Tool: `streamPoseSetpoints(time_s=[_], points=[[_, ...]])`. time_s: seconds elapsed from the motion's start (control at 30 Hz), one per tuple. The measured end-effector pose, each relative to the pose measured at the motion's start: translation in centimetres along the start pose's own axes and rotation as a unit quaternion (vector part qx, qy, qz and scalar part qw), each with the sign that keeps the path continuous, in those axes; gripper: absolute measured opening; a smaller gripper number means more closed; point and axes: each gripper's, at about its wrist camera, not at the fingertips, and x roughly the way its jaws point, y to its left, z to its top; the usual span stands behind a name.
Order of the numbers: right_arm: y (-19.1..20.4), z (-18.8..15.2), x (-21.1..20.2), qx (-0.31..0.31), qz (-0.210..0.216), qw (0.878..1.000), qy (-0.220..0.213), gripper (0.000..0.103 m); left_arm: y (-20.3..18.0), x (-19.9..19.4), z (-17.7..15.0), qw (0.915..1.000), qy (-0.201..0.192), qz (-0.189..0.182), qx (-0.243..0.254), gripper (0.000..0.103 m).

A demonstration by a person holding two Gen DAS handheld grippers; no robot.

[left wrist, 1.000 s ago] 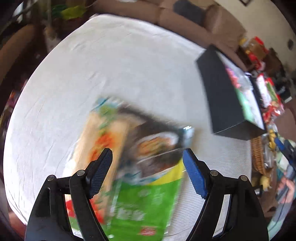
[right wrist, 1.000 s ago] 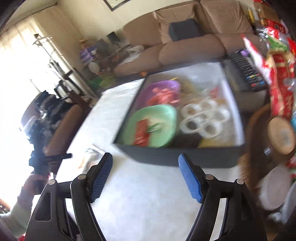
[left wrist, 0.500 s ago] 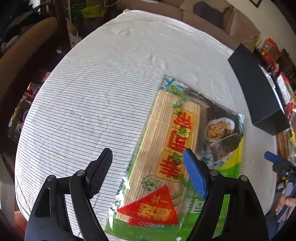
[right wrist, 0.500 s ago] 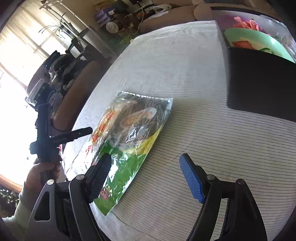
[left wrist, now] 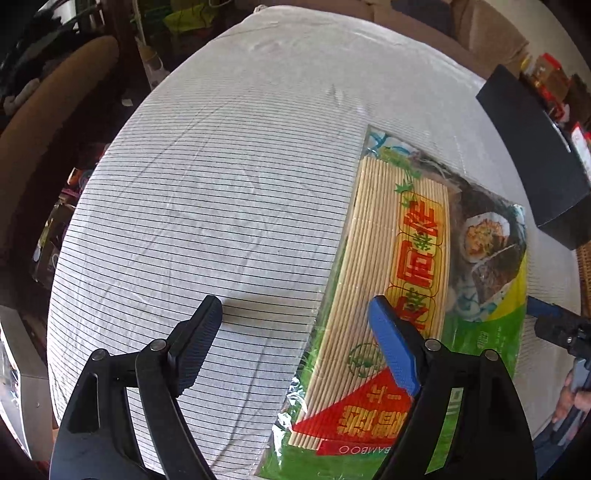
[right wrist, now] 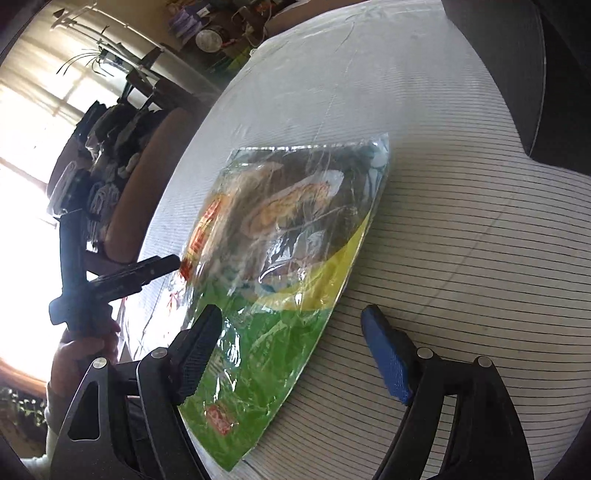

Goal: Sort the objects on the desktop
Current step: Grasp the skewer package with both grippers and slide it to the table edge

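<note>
Bright sun comes in the window (right wrist: 33,122). A brown chair (right wrist: 147,192) stands by the striped table (left wrist: 229,177).

place: home living room | cues: brown sofa (left wrist: 480,26); striped tablecloth (left wrist: 221,166); curtained window (right wrist: 37,110); chair (right wrist: 140,192)

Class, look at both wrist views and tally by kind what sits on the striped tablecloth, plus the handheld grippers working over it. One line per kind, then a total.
Packaged bamboo sushi mat: 1
Black storage box: 1
Handheld grippers: 2, the left gripper and the right gripper, both with jaws opening and nothing gripped
Total: 4
</note>
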Motion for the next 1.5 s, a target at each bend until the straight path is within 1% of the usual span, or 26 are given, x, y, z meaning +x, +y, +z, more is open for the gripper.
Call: streamPoseSetpoints(time_s=[0.07,0.13,0.2,0.23,0.27,0.3,0.37,0.47,0.53,0.57,0.6,0.63,0.67,0.7,0.73,0.8,0.87,0.93,0.97,1.1,1.23,1.27,1.33,1.43,1.47,1.5], points=[[0.0,0.0,0.3,0.011,0.029,1.000,0.005,0.081,-1.1,0.1,-0.3,0.9995,0.006,-0.026,0.019,0.087],[0.0,0.0,0.4,0.020,0.045,0.999,0.005,0.079,-2.7,0.1,-0.6,0.9980,0.011,-0.047,0.041,0.087],[-0.2,-0.1,0.3,0.034,0.067,0.997,0.008,0.072,-3.9,0.0,-0.9,0.9969,0.013,-0.049,0.060,0.087],[-0.5,-0.2,0.1,0.043,0.077,0.996,0.006,0.071,-4.4,0.1,-1.0,0.9962,0.014,-0.053,0.067,0.087],[-0.8,-0.3,-0.2,0.052,0.091,0.994,0.003,0.067,-4.7,0.1,-0.9,0.9952,0.016,-0.068,0.068,0.087],[-1.1,-0.3,-0.5,0.061,0.107,0.992,0.000,0.060,-4.7,0.0,-0.9,0.9938,0.019,-0.091,0.061,0.087],[-2.0,-0.3,-1.3,0.082,0.131,0.988,-0.009,0.058,-4.6,0.0,-0.9,0.9887,0.027,-0.140,0.045,0.087],[-2.8,-0.1,-3.0,0.085,0.123,0.988,-0.027,0.057,-4.5,0.2,-0.8,0.9789,0.041,-0.199,0.021,0.086],[-3.2,0.1,-4.1,0.078,0.109,0.990,-0.035,0.057,-4.7,0.4,-0.7,0.9734,0.049,-0.224,0.010,0.082],[-3.3,0.2,-4.5,0.071,0.090,0.993,-0.035,0.056,-4.8,0.5,-0.6,0.9740,0.048,-0.221,0.013,0.080],[-3.4,0.1,-4.7,0.066,0.077,0.994,-0.035,0.055,-5.0,0.4,-0.5,0.9782,0.042,-0.202,0.022,0.080],[-3.6,0.0,-4.9,0.067,0.076,0.994,-0.035,0.053,-5.5,0.2,-0.5,0.9859,0.029,-0.160,0.040,0.080],[-3.7,-0.1,-4.9,0.070,0.079,0.994,-0.032,0.049,-5.9,0.5,-0.3,0.9923,0.016,-0.107,0.060,0.080],[-3.8,-0.3,-4.7,0.070,0.077,0.994,-0.028,0.046,-6.6,1.1,0.0,0.9954,0.009,-0.056,0.078,0.080],[-3.7,-0.5,-4.5,0.065,0.066,0.995,-0.021,0.045,-7.0,1.5,-0.1,0.9955,0.008,-0.019,0.092,0.081],[-3.3,-1.0,-3.7,0.045,0.029,0.999,-0.006,0.044,-7.4,1.8,0.0,0.9956,0.011,-0.029,0.089,0.081],[-2.8,-1.2,-3.0,0.027,0.014,1.000,0.002,0.044,-8.1,2.1,0.0,0.9948,0.014,-0.029,0.097,0.080],[-2.4,-1.4,-2.6,0.017,0.009,1.000,0.008,0.044,-8.8,2.3,0.0,0.9939,0.015,-0.039,0.102,0.079],[-2.3,-1.5,-2.3,0.014,0.007,1.000,0.009,0.043,-9.2,2.4,0.0,0.9934,0.015,-0.045,0.105,0.077],[-2.4,-1.5,-1.8,0.014,0.009,1.000,0.013,0.041,-10.0,2.7,0.2,0.9921,0.013,-0.042,0.118,0.075],[-2.4,-1.1,-1.7,0.013,0.006,1.000,0.011,0.040,-9.5,2.8,0.8,0.9931,0.013,-0.050,0.106,0.062],[-2.3,-1.0,-1.7,0.015,0.005,1.000,0.010,0.040,-9.4,2.8,0.9,0.9933,0.013,-0.052,0.103,0.060],[-2.2,-0.9,-1.6,0.014,0.005,1.000,0.010,0.040,-9.7,2.9,1.2,0.9934,0.013,-0.052,0.102,0.059],[-1.9,-0.7,-1.4,0.011,0.001,1.000,0.010,0.040,-10.0,3.0,1.2,0.9939,0.012,-0.047,0.099,0.059],[-1.8,-0.7,-1.4,0.010,-0.002,1.000,0.011,0.040,-10.4,3.1,1.1,0.9945,0.009,-0.040,0.097,0.060],[-1.6,-0.6,-1.4,0.006,-0.008,1.000,0.012,0.040,-9.6,2.0,-0.1,0.9950,-0.001,-0.024,0.097,0.060]])
